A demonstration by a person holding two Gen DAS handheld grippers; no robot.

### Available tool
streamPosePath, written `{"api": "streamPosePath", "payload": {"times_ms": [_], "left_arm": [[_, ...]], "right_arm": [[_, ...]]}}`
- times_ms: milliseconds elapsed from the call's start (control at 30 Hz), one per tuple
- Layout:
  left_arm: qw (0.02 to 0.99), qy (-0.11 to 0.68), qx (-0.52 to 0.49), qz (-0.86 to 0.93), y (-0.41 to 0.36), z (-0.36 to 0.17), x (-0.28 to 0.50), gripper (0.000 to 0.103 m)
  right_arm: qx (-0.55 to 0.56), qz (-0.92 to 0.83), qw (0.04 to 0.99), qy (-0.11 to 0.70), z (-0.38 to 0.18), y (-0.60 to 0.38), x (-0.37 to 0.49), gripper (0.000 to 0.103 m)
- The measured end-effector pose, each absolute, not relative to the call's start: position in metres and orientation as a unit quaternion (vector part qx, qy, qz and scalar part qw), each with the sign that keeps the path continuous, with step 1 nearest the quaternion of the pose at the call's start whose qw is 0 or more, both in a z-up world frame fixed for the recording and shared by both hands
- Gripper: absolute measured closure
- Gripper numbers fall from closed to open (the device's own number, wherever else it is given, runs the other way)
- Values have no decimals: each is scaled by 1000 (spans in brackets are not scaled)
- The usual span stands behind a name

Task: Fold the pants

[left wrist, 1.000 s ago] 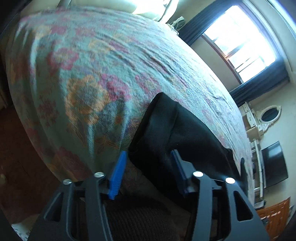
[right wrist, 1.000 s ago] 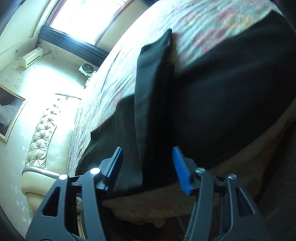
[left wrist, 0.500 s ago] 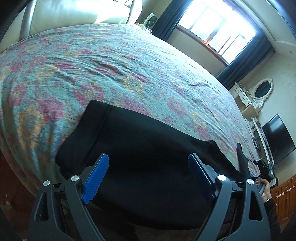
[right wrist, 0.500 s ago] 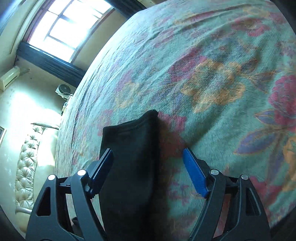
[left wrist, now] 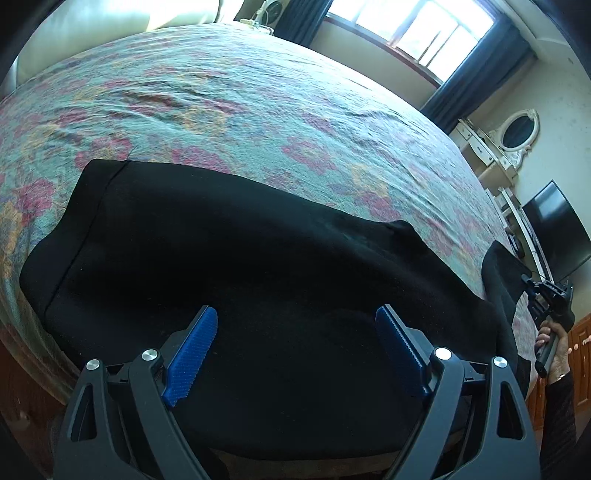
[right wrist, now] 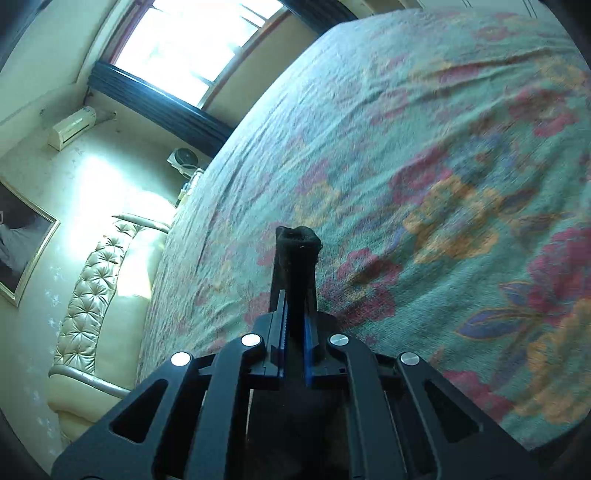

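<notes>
The black pants (left wrist: 258, 280) lie spread along the near edge of the floral bedspread (left wrist: 258, 110). The left gripper (left wrist: 295, 339) hovers over them, jaws wide and empty. The right gripper (right wrist: 295, 332) is clamped on a bunched end of the fabric (probably a leg cuff).

Daylight floods through the window (left wrist: 424, 33) (glare there); fisheye edges bend, bedspread (right wrist: 443, 184) slightly blurred.
</notes>
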State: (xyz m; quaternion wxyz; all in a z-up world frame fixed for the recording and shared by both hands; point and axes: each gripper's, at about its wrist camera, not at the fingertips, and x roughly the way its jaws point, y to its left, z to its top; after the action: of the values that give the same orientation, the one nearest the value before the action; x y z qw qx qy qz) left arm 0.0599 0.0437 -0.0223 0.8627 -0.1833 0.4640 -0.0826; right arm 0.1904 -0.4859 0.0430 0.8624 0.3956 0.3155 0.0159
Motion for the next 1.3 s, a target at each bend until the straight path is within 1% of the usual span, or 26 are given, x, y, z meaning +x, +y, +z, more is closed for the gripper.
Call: {"api": "streamPosePath", "payload": {"times_ms": [167, 300, 367, 500, 633, 800, 867, 900, 1000, 1067, 1133, 1233, 1300], "left_arm": [[858, 468, -181, -106, 29, -21, 54, 17], [854, 473, -178, -125, 14, -20, 51, 17], [853, 472, -172, -138, 3, -19, 50, 17], [852, 473, -162, -157, -20, -14, 49, 17], [851, 474, -148, -172, -38, -12, 47, 17], [842, 481, -143, -197, -56, -14, 43, 17], [839, 486, -137, -206, -62, -17, 40, 17], [836, 489, -136, -210, -66, -18, 39, 17], [829, 493, -134, -227, -73, -21, 33, 17], [827, 494, -129, -235, -77, -22, 31, 17], [825, 496, -125, -240, -81, -24, 30, 17], [822, 501, -132, -237, -79, -27, 33, 17], [821, 501, -137, -235, -76, -28, 34, 17]], "right_arm": [[361, -26, 896, 258, 95, -515, 89, 97], [356, -91, 900, 235, 99, -542, 2, 97], [367, -118, 890, 243, 84, -553, -30, 97], [415, -155, 855, 271, 32, -565, -74, 97], [459, -164, 824, 288, -9, -566, -86, 97], [498, -166, 807, 271, -25, -580, -94, 97], [524, -171, 789, 272, -41, -586, -96, 96], [545, -172, 777, 265, -49, -587, -99, 95], [573, -197, 755, 251, -66, -586, -114, 83], [581, -211, 748, 242, -72, -587, -122, 65], [591, -213, 741, 237, -77, -588, -124, 60], [615, -184, 738, 209, -86, -591, -123, 51], [618, -168, 745, 187, -84, -589, -120, 43]]}}
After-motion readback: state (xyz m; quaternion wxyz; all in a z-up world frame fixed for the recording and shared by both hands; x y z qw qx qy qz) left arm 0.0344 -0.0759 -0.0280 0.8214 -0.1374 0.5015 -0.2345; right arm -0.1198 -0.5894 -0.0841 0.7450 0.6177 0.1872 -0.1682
